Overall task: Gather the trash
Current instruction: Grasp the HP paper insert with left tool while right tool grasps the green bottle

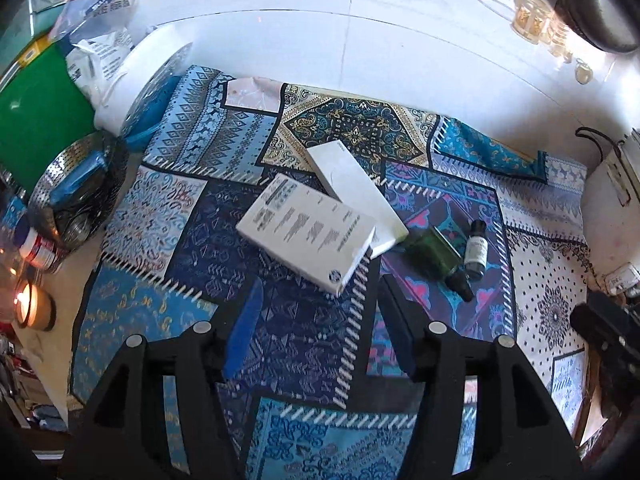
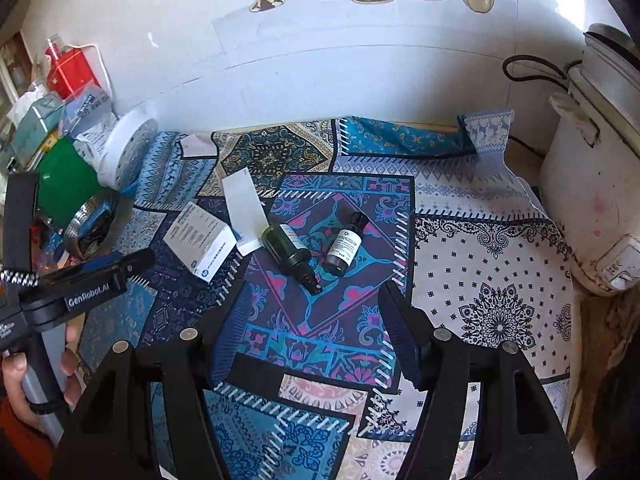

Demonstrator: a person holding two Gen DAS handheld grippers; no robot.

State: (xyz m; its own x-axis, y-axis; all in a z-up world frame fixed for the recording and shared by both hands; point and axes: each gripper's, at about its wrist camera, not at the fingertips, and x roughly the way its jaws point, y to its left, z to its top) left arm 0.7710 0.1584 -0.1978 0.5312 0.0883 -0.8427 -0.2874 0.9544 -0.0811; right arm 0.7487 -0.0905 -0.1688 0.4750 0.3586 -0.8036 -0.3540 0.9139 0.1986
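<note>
Here, both tongs — left, right — apart and empty over bare cloth, boxes and bottles ahead.

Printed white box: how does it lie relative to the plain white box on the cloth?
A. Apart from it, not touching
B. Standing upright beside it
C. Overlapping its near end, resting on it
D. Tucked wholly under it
C: in the left wrist view the printed white box lies flat across the near end of the plain white box, covering part of it.

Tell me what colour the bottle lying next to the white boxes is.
Dark green bottle with a black cap, clearest in the right wrist view.
</note>
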